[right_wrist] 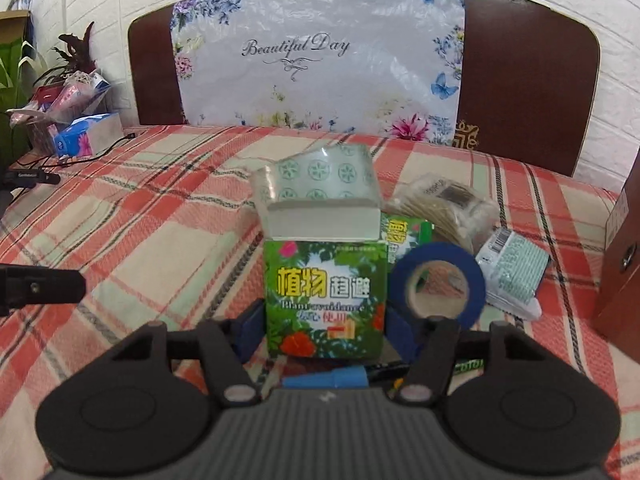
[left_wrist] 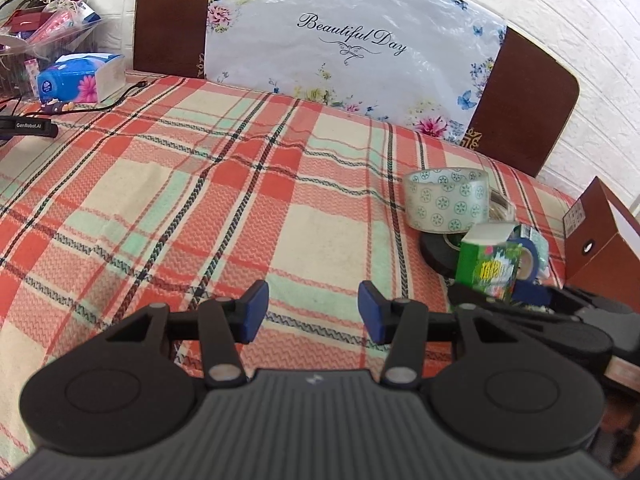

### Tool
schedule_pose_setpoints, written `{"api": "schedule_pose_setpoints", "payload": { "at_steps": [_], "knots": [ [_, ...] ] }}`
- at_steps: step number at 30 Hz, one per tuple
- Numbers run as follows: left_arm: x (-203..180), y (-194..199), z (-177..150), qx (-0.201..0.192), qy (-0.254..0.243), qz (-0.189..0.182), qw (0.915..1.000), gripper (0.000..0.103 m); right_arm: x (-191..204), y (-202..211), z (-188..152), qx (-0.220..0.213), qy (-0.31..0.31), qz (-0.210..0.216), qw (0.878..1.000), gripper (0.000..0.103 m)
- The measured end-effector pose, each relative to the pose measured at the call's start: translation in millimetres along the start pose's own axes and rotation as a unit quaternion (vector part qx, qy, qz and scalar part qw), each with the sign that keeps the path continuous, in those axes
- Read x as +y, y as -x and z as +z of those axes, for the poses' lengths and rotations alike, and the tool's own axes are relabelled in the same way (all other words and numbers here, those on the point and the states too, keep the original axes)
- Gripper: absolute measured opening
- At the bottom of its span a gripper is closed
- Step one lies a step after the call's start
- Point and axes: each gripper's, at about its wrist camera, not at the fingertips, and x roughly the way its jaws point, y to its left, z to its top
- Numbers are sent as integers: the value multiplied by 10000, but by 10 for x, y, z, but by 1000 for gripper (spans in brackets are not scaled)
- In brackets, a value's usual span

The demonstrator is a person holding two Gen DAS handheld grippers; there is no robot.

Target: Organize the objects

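Observation:
My right gripper is shut on a green box with yellow Chinese print and an open grey top flap, held upright; the box also shows in the left wrist view. Right of it stands a blue tape roll. Behind it is a clear tape roll with green flower print, also in the left wrist view. A black tape roll lies beside it. My left gripper is open and empty over the plaid cloth, left of the pile.
A bagged coil of twine and a small teal-print packet lie behind the blue roll. A brown box stands at right. A tissue pack, cables and a clear bin sit far left. A floral board leans on the headboard.

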Motion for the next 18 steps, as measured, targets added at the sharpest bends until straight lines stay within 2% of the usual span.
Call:
{"api": "schedule_pose_setpoints", "payload": {
  "at_steps": [2, 5, 6, 7, 9, 11, 13, 18],
  "knots": [
    [-5, 20, 4, 33, 0, -173, 9998, 51, 76, 130, -3, 228, -110, 405, 9989, 63],
    [-27, 52, 1, -8, -68, -260, 9996, 51, 268, 188, -76, 554, 121, 808, 9951, 67],
    [-28, 54, -2, -5, -86, -263, 9996, 51, 323, 191, -118, 576, 226, 827, 9947, 71],
    [-29, 56, -6, -11, -103, -291, 9995, 51, 360, 214, -167, 479, 340, 756, 9954, 79],
    [-38, 42, -2, -28, -167, -326, 9993, 52, 401, 298, -256, 223, 568, 608, 9963, 80],
    [-35, 7, 27, -41, -158, -357, 9992, 52, 377, 370, -318, 93, 584, 637, 9962, 81],
    [-27, -27, 80, -98, -79, -460, 9989, 52, 351, 415, -367, 59, 572, 629, 9964, 81],
    [113, -118, 129, -51, 268, -339, 9991, 53, 386, 433, -451, -5, 803, 556, 9952, 82]
  ]
}}
